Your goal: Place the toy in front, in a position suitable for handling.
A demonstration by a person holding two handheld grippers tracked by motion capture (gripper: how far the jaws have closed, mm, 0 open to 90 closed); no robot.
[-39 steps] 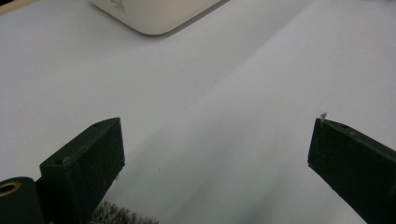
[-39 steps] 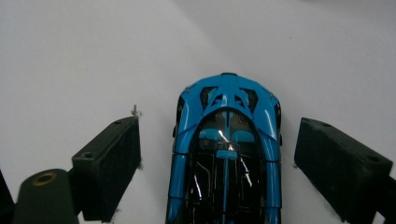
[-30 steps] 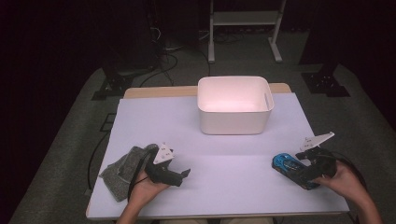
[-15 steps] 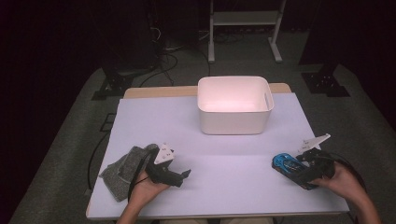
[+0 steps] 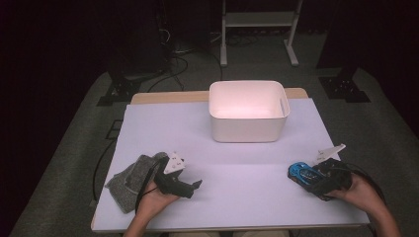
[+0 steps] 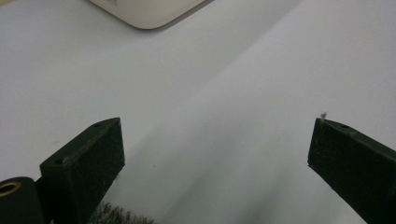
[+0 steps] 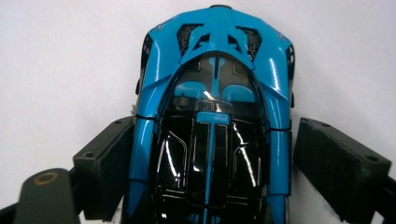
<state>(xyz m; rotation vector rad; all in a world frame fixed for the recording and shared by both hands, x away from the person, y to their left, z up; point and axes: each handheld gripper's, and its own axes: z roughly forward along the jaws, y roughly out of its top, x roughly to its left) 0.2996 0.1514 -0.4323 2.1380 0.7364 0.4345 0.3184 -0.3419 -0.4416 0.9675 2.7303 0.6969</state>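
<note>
Blue toy car (image 7: 212, 116) sits between the low right claw's (image 7: 212, 158) spread jaws, left jaw touching.

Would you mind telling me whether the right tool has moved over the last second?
Yes, slightly: the right tool, around the blue toy car, has drifted toward the table's near edge, away from the white bin.

Wide open tabletop ahead of the left gripper (image 5: 190, 185), nothing until the white bin (image 5: 248, 111) way up front; grey cloth (image 5: 129, 180) sits right behind it.
</note>
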